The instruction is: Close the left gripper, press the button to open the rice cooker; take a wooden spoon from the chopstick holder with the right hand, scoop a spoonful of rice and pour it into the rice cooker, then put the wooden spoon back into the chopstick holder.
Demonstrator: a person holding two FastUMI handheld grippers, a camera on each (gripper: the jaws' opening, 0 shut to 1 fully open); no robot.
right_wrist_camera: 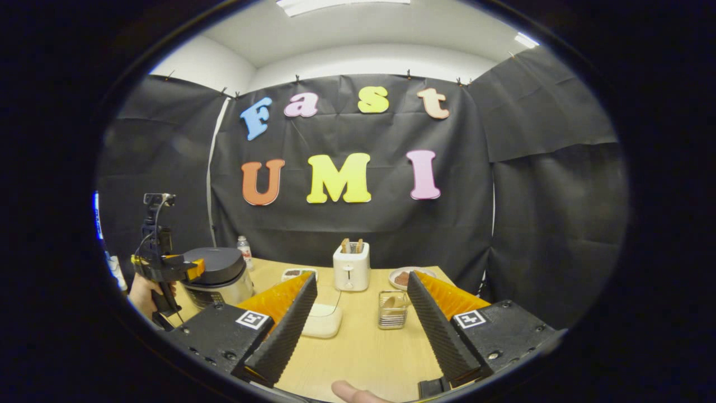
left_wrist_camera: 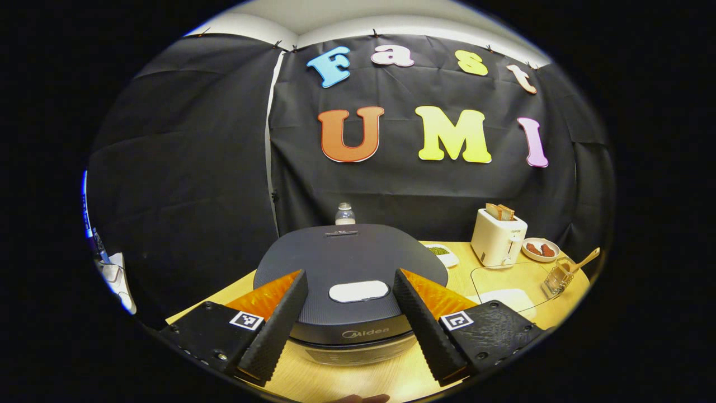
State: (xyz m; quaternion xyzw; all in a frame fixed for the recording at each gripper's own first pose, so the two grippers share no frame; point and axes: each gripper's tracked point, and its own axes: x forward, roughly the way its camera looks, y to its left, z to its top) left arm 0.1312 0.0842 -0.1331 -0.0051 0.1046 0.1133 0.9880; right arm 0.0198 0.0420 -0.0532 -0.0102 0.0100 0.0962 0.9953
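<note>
The dark rice cooker (left_wrist_camera: 349, 263) sits with its lid down right in front of my left gripper (left_wrist_camera: 349, 302). That gripper is open, its fingers either side of the white oval button (left_wrist_camera: 358, 291) and above the lid. A clear chopstick holder (left_wrist_camera: 555, 278) with a wooden spoon (left_wrist_camera: 584, 259) leaning in it stands at the right. My right gripper (right_wrist_camera: 361, 305) is open and empty, hovering over the table well short of the chopstick holder (right_wrist_camera: 392, 309). In the right gripper view the left gripper (right_wrist_camera: 168, 268), held by a hand, hangs beside the rice cooker (right_wrist_camera: 215, 277).
A white toaster (right_wrist_camera: 351, 266) with bread stands at the back of the wooden table (right_wrist_camera: 363, 347). A white lidded box (right_wrist_camera: 323, 321) under a clear cover lies in front of it. Small dishes (right_wrist_camera: 406, 277) and a water bottle (right_wrist_camera: 244, 251) sit near the wall.
</note>
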